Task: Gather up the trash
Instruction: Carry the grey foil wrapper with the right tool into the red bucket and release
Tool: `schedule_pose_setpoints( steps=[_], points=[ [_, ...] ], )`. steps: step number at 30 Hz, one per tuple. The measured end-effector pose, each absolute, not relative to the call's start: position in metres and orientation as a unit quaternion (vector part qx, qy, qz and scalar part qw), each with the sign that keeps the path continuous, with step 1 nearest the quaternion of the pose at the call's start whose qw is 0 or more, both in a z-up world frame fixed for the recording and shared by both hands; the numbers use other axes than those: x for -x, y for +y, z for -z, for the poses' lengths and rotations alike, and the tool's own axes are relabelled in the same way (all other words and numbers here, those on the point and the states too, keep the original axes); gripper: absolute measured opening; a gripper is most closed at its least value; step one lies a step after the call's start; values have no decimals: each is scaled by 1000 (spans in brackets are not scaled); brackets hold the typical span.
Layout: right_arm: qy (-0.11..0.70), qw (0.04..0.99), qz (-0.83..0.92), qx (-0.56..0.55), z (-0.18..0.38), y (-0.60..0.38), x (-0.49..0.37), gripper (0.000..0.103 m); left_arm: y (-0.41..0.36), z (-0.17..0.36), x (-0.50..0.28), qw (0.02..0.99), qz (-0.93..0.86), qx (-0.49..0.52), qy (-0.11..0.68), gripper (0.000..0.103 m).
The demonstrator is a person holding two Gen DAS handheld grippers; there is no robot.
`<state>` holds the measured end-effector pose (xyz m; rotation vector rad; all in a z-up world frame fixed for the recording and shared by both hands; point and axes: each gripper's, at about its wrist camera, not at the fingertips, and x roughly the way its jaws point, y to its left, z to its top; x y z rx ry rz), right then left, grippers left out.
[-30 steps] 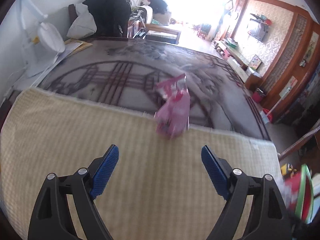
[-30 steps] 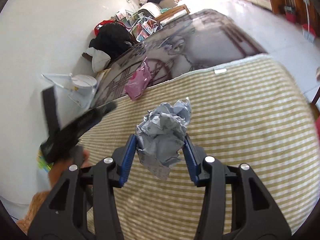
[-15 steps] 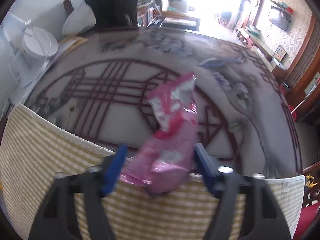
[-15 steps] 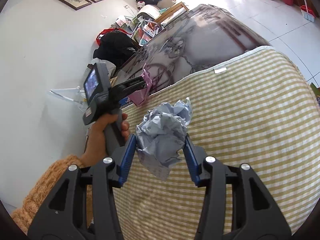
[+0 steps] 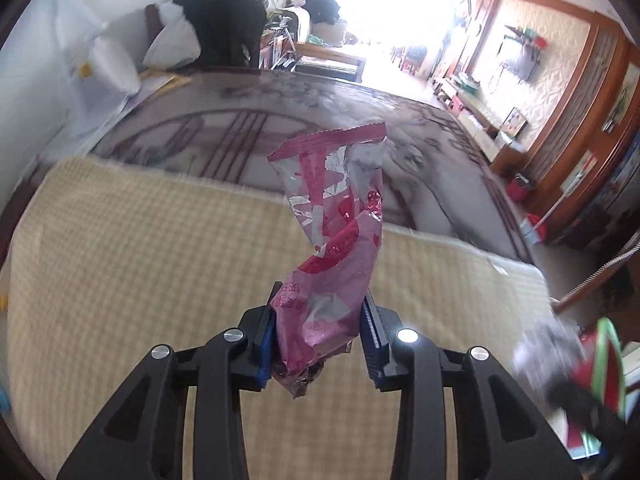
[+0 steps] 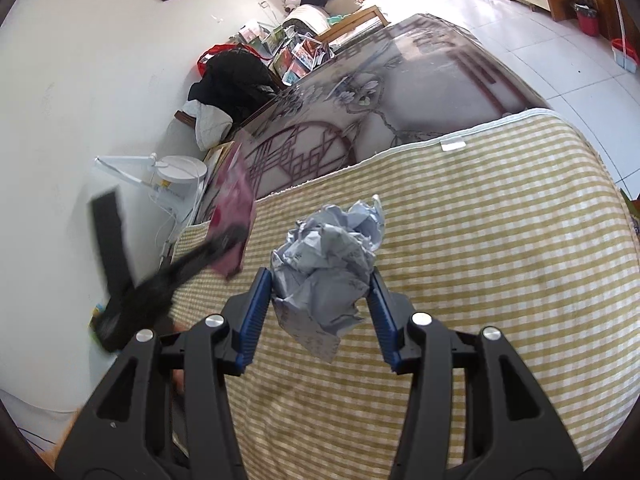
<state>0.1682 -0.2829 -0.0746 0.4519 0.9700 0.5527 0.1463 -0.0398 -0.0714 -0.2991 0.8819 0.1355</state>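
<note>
A pink foil snack wrapper (image 5: 332, 248) stands up between the blue pads of my left gripper (image 5: 318, 332). Its jaws are closing and both pads press on the wrapper's lower end, which hangs above the yellow checked mat (image 5: 140, 260). In the right wrist view the same wrapper (image 6: 232, 216) shows blurred at the left, carried by the left gripper (image 6: 228, 240). My right gripper (image 6: 320, 300) is shut on a crumpled ball of grey-white paper (image 6: 328, 264), held over the checked mat (image 6: 480, 240).
Beyond the mat lies a glass-topped table with a dark lattice pattern (image 5: 360, 120). A white desk lamp (image 6: 176, 172) and a heap of black clothes (image 6: 236, 80) sit along the wall. Red bins (image 6: 586, 20) stand on the tiled floor at the right.
The left gripper went forward to the pink wrapper at the mat's edge, closed on it, and has drawn back and lifted it off the table. The right gripper kept still with its paper ball.
</note>
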Motion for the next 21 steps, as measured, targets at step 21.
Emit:
schedule_pose_setpoints(
  steps=[21],
  points=[
    [410, 864, -244, -165, 45, -330, -124, 47, -96, 27, -22, 913, -39, 153, 376, 33]
  ],
)
